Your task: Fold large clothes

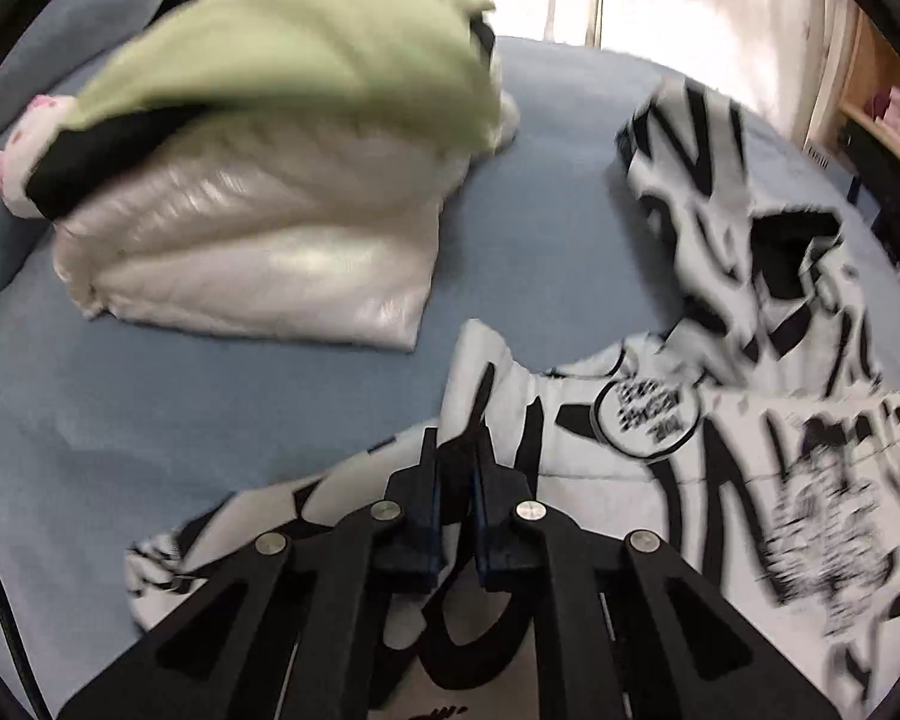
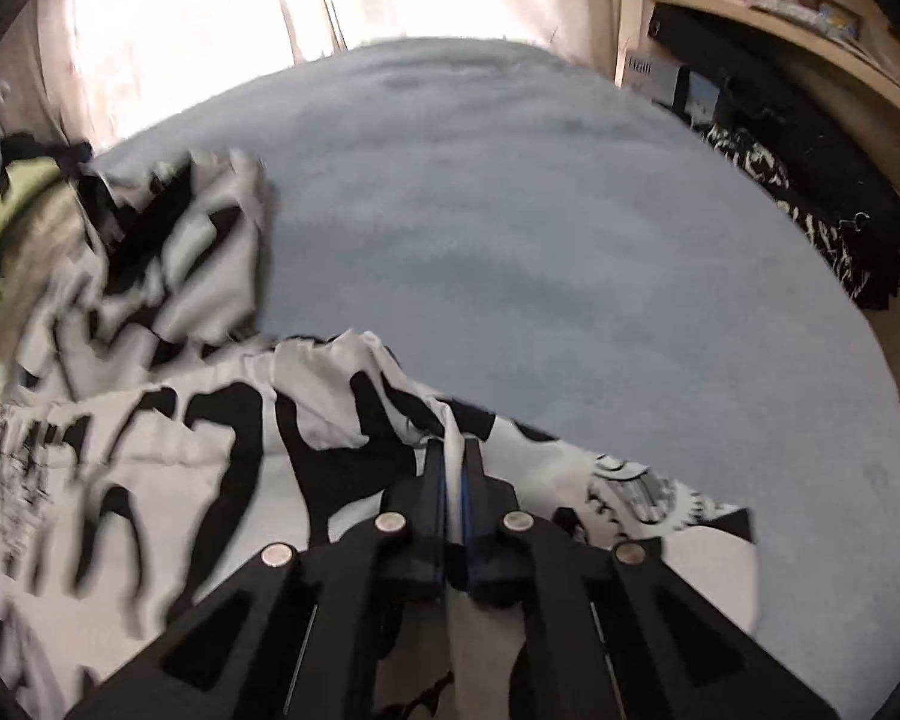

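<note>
A large white garment with bold black print [image 1: 750, 450] lies crumpled on a blue bed [image 1: 210, 396]. My left gripper [image 1: 455, 450] is shut on a fold of it near its left edge, with cloth pinched between the fingers. In the right wrist view the same garment [image 2: 168, 468] spreads to the left and below. My right gripper [image 2: 453, 453] is shut on a raised ridge of its cloth at the garment's right edge. Both views are blurred by motion.
A folded pile of a white puffy jacket [image 1: 258, 252] with a green garment [image 1: 306, 54] on top sits at the back left of the bed. A wooden shelf [image 2: 810, 18] and dark bags [image 2: 810, 180] stand beside the bed's right edge. Bright curtains [image 2: 210, 30] hang behind.
</note>
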Demonstrator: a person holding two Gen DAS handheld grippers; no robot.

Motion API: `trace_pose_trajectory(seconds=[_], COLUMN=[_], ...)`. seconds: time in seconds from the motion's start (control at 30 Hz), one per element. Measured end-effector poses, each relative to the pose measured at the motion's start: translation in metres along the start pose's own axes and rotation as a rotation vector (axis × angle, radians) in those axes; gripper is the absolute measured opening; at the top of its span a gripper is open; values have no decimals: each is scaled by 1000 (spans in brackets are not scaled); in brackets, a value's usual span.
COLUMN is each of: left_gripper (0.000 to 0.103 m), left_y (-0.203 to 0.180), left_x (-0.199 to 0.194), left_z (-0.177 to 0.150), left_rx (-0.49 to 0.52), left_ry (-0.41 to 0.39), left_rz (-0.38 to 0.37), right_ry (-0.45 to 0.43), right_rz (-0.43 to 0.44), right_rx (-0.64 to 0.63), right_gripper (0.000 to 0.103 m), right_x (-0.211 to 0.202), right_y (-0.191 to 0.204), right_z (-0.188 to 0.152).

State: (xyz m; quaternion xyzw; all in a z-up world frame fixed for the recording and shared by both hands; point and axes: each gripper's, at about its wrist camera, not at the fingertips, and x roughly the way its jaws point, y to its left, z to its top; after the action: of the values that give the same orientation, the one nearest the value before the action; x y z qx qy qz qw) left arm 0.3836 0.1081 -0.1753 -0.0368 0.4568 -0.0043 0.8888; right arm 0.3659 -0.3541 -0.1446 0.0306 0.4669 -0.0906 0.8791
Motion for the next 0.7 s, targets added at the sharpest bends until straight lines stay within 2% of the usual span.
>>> trace_pose_trajectory(seconds=[0.07,0.17,0.3,0.37,0.4,0.43,0.5,0.57,0.63,0.7], left_gripper=[7,11,26,38,47,50,50,45,15,13], left_y=[2,9,22,23,24,24,18,7,-9,-25], left_x=[5,5,-4,-14,-23,-31,-50,-61,-63,-58], left_z=[-7,-10,-12,-14,-16,-17,-22,-20,-16,-12], left_rx=[-19,-50,-110,-131,-139,-142,-127,-101,-78,-46], left_ry=[-22,-29,-6,-6,-24,-45,-113,-137,-128,-92], left_rz=[-15,-46,-68,-45,-14,3,-10,-57,-101,-131], right_ry=[4,7,42,45,30,12,-36,-73,-58,-6], right_rz=[11,25,23,20,10,6,43,124,179,258], right_rx=[25,44,100,133,150,158,155,117,54,-38], right_gripper=[7,15,29,30,30,30,30,30,30,30], right_x=[5,1,-8,-19,-28,-36,-52,-64,-66,-61], right_y=[-4,-11,-20,-21,-20,-17,-4,20,51,92], right_z=[-1,-1,6,9,10,9,8,6,3,-3])
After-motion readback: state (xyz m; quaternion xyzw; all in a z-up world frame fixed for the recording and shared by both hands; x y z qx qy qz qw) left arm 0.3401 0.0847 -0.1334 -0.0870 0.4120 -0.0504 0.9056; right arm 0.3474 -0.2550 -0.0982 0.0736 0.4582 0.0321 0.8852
